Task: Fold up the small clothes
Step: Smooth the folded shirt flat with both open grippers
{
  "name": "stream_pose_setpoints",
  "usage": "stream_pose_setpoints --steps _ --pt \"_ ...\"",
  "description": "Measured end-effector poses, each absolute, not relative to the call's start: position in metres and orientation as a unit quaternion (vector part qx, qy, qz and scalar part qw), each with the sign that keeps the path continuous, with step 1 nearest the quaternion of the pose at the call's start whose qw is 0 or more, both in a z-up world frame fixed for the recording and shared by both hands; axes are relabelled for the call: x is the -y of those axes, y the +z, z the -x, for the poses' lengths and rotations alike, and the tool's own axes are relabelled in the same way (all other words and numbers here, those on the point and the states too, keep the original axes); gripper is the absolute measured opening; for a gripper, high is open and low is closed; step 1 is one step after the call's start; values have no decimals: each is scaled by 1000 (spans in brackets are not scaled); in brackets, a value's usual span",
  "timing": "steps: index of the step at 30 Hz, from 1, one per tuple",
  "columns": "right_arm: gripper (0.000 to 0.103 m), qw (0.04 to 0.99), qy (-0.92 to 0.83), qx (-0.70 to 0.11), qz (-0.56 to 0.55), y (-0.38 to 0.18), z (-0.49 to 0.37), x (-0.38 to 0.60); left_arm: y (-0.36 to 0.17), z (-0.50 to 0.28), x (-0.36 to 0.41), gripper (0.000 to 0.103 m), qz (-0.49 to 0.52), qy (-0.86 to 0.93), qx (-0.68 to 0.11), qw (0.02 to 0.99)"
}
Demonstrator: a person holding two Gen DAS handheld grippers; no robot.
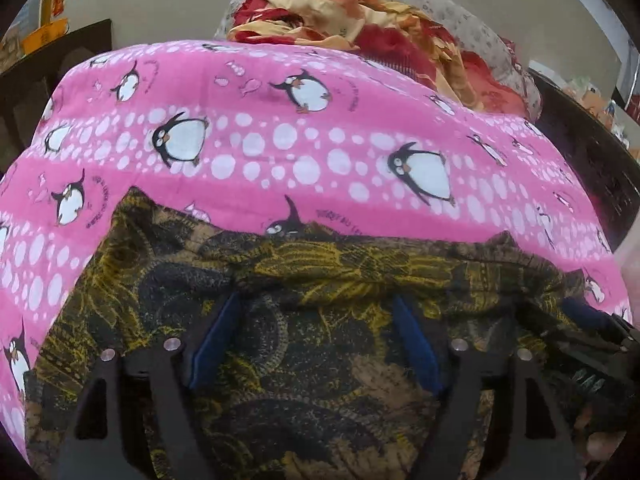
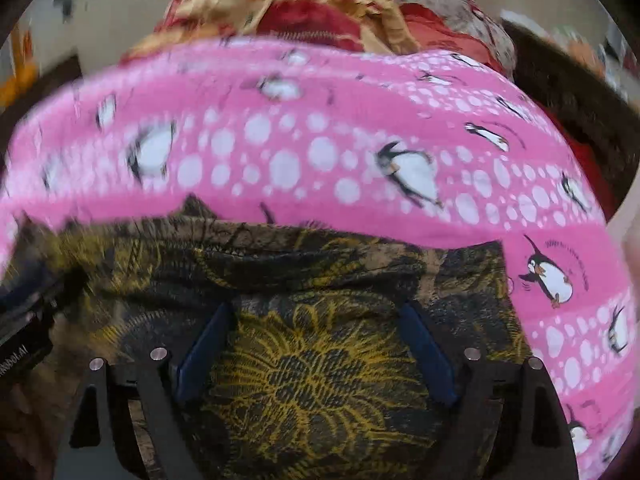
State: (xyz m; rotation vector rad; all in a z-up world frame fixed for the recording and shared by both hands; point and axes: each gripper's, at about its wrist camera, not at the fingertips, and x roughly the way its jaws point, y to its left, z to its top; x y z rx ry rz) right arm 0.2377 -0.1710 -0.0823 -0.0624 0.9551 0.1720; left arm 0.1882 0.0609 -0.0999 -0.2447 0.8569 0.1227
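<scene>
You are holding both grippers low over the dark garment with the yellow flower print point(image 1: 304, 360), which is lying spread on the pink penguin-print sheet point(image 1: 280, 148) at the near edge of the scene. Your left gripper point(image 1: 312, 320) is standing wide apart, its blue pads point(image 1: 214, 344) on either side of a stretch of the dark cloth without pinching it; the fabric is passing under and between the fingers, and just beyond the tips a bunched fold of the garment is running left to right. Your right gripper point(image 2: 316, 324) is likewise spread wide, its blue pads point(image 2: 204, 352) flanking a large yellow flower on the print, and nothing is being squeezed between them. In the right wrist view the other gripper's body is showing at the far left edge, just beside the garment's left side; in the left wrist view the right tool is showing at the right edge. The garment's far edge is lying against the pink sheet, with a pointed corner poking up toward the far left. Beyond the sheet, a crumpled pile of red and orange cloth point(image 1: 360, 16) is resting on a grey patterned cushion point(image 1: 472, 20). The right wrist view is blurred, so finer detail there is unclear.
</scene>
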Motion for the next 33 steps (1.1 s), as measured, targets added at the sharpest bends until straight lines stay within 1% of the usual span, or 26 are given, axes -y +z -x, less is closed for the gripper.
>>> stream_pose_setpoints --steps 2,4,5,6,7,8,9,10,11,12,14,18,21,24,26,28,29,30,33 --pt "85 891 79 -447 26 -71 -225 179 -95 -183 -62 77 113 58 -422 898" --pt "85 896 87 -435 22 -58 -205 186 -87 -174 -64 77 115 47 -432 894" --pt "86 898 98 -428 24 -53 -195 188 -81 -162 -66 77 109 36 -422 899" --pt "88 901 103 -419 40 -50 -184 192 -77 -153 -67 80 95 35 -410 906" --pt "90 905 96 -408 69 -53 -173 195 -77 -144 -72 85 77 44 -404 910" --pt "94 907 92 -401 96 -59 -165 195 -79 -138 -79 85 64 57 -405 910" --pt "97 902 95 -405 118 -73 -162 200 -85 -134 -88 85 53 70 -413 907" --pt "97 891 119 -429 96 -87 -165 212 -93 -131 -95 85 56 73 -423 902" --pt "98 890 139 -432 51 -84 -165 224 -99 -127 -104 85 75 59 -429 898" --pt "98 892 144 -428 9 -79 -170 236 -97 -122 -108 86 88 48 -418 903" --pt "98 889 134 -438 -4 -84 -174 240 -98 -122 -103 87 75 55 -420 903" --pt "98 897 113 -423 61 -83 -167 220 -99 -125 -92 90 49 70 -425 901" --pt "96 908 95 -397 92 -66 -159 211 -99 -124 -93 90 53 69 -424 901" --pt "97 916 147 -362 88 -44 -134 198 -99 -125 -93 90 53 68 -424 902" --pt "99 906 171 -377 91 -50 -126 192 -99 -124 -93 90 53 69 -424 902" --pt "100 885 177 -417 105 -81 -130 188 -99 -124 -93 91 54 68 -424 902" --pt "101 881 179 -423 112 -91 -131 188 -99 -124 -93 91 55 67 -423 902" --pt "103 885 185 -413 113 -87 -130 187 -99 -124 -93 91 54 68 -424 902" --pt "103 883 179 -416 122 -89 -135 184 -99 -124 -94 91 54 68 -424 902"
